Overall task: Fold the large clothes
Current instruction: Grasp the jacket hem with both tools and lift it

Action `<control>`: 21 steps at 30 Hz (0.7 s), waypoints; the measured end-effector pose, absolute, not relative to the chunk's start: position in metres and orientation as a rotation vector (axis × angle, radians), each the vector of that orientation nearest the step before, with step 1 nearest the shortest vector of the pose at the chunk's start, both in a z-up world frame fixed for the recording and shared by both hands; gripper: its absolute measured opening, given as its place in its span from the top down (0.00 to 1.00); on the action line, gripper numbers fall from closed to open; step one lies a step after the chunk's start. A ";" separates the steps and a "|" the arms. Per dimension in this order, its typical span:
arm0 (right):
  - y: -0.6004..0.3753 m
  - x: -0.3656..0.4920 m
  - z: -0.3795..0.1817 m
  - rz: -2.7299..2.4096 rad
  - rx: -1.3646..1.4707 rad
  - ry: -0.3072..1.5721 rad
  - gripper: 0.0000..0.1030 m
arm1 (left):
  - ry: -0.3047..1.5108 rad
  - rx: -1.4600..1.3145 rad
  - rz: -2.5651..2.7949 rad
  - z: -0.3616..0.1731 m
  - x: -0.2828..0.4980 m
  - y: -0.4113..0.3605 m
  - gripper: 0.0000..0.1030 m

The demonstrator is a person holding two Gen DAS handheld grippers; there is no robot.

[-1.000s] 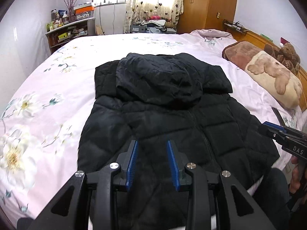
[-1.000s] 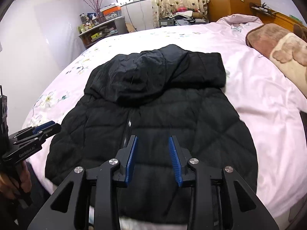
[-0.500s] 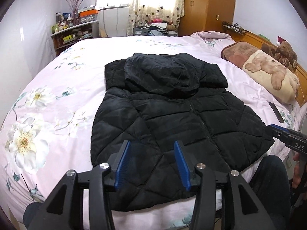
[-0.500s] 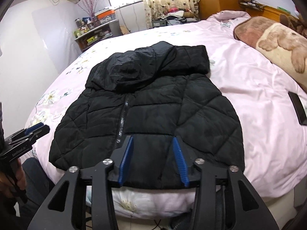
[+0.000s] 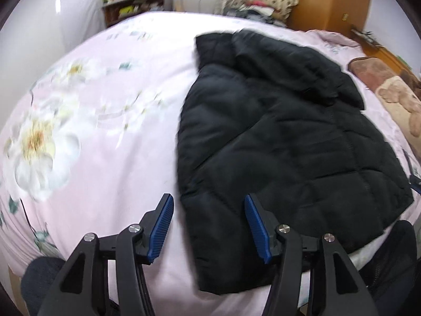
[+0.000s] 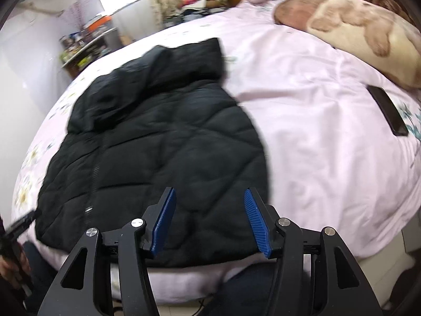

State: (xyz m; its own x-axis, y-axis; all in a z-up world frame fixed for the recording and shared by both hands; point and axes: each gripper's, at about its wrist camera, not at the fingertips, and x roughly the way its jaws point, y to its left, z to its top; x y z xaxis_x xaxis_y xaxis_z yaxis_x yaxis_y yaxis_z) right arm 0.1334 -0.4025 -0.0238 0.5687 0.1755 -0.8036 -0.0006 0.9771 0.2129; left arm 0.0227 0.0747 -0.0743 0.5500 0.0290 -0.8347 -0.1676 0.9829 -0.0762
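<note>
we have the black quilted jacket (image 5: 289,142) lying flat on the pink floral bedspread (image 5: 92,144), zipper side up, its long axis running straight away from us: hem at the near edge of the bed, hood folded over the chest at the far end. what the coming move turns on, as we judge it, is that each of our grippers lines up with its own near hem corner. the left gripper (image 5: 208,226) looks down over the jacket's left edge, so that edge runs up between the blue pads: one pad over bare bedspread, the other over black fabric, with the corner just ahead and below. the right gripper (image 6: 210,221) mirrors this on the other side, its pads framing the right part of the hem where it meets the bed's edge, the right side seam passing just by the outer pad. neither hand is clearly the nearer; they sit about level with each other, each by its own corner. both sets of jaws have just been opening and now stand wide apart with nothing pinched; the jacket lies beyond the pads, not pressed by them. both grippers tilt steeply down toward the hem. a dark phone (image 6: 389,113) lies well off to the right, and a bear-patterned pillow (image 6: 355,31) beyond it, both clear of the jacket.
</note>
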 end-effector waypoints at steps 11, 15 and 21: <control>-0.444 0.165 -0.072 0.131 0.390 1.144 0.42 | 1.029 -0.244 0.097 -0.102 0.026 0.090 0.21; -0.438 0.166 -0.082 0.204 0.436 1.207 0.42 | 1.043 -0.247 0.071 -0.108 0.026 0.084 0.21; -0.427 0.167 -0.076 0.232 0.391 1.222 0.81 | 1.077 -0.184 0.010 -0.101 0.029 0.064 0.76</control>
